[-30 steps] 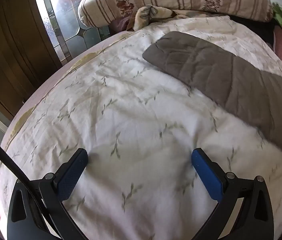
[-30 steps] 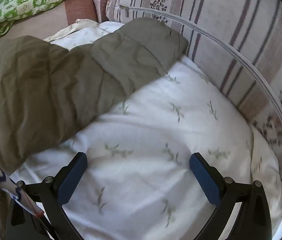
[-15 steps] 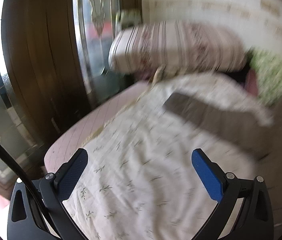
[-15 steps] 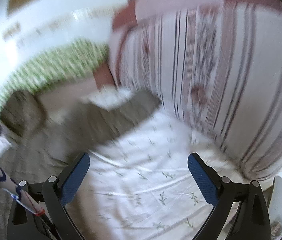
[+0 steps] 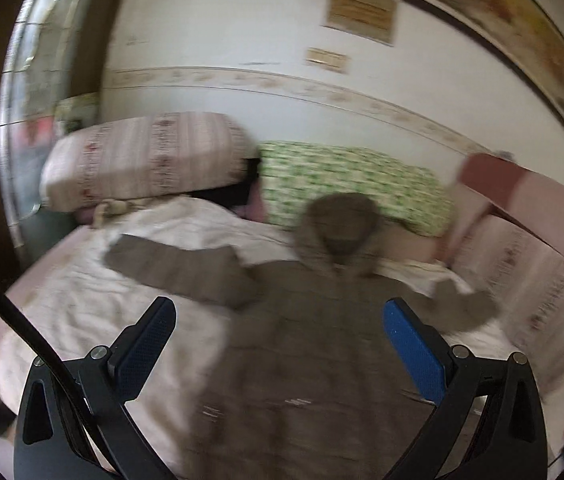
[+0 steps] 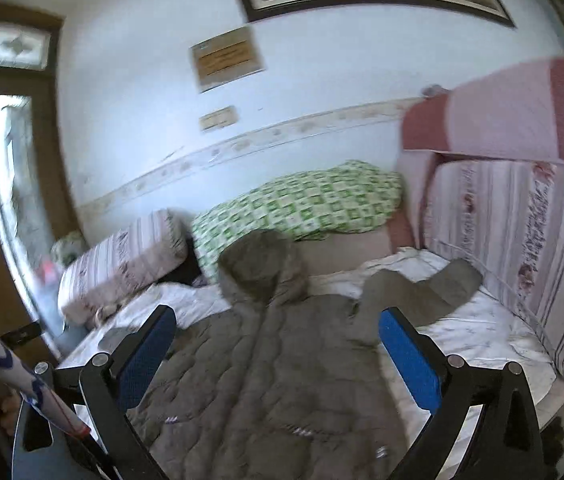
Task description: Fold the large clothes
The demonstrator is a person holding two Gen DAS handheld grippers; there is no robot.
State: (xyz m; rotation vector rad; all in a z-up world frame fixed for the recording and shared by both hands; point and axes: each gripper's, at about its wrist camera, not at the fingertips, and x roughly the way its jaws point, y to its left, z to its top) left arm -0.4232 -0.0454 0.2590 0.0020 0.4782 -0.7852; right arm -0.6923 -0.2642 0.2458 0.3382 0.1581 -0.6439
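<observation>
A grey-brown quilted hooded coat (image 6: pixel 282 376) lies spread flat on the bed (image 6: pixel 481 332), front side up with its centre closure running down the middle. The fur-trimmed hood (image 6: pixel 260 266) points toward the pillows at the wall. Both sleeves are stretched outward: one (image 5: pixel 178 270) angles off to the left, the other (image 6: pixel 425 292) to the right, each resting on the white leaf-print sheet.

jacket (image 6: pixel 282 360) lies on the bed (image 6: pixel 489 332), hood toward the pillows (image 6: pixel 301 200).
</observation>
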